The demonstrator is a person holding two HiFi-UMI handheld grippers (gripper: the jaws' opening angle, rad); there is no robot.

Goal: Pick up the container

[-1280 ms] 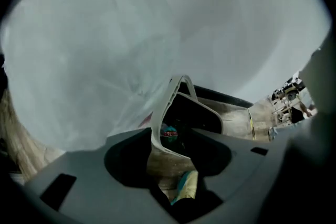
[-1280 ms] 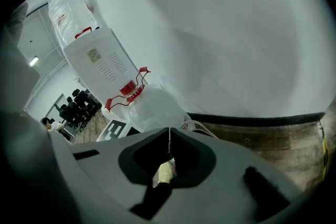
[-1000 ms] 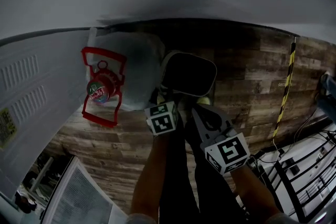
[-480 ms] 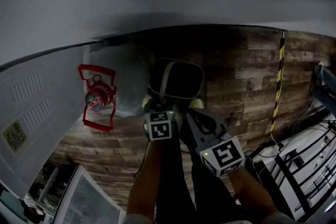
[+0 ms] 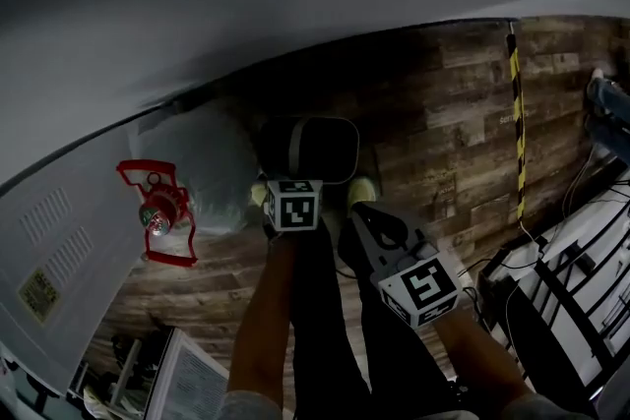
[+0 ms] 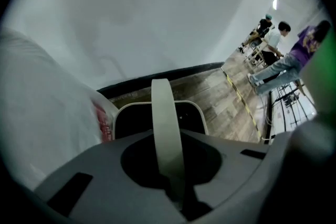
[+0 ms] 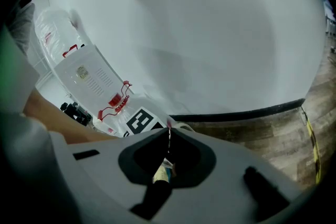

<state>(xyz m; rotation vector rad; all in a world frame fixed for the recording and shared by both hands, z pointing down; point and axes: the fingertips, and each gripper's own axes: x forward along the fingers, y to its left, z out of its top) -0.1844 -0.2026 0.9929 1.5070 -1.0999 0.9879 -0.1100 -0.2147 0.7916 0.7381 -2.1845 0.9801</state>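
Between the jaws of the left gripper [image 6: 173, 176] runs the cream handle [image 6: 167, 128] of the container [image 5: 340, 128], and the jaws are clamped on it. Its dark, cream-rimmed body hangs just beyond the gripper's tips, over the wooden floor [image 5: 443, 113]. Touching the container on the gripper's left is a white plastic bag [image 5: 202, 177], and further left stands a red wire frame [image 5: 157, 211]. Just to the right, the right gripper [image 5: 366, 216] hangs apart from the container, its jaws pressed together. Well beyond it to the right, a yellow-and-black stripe [image 5: 517, 113] runs along the floor.
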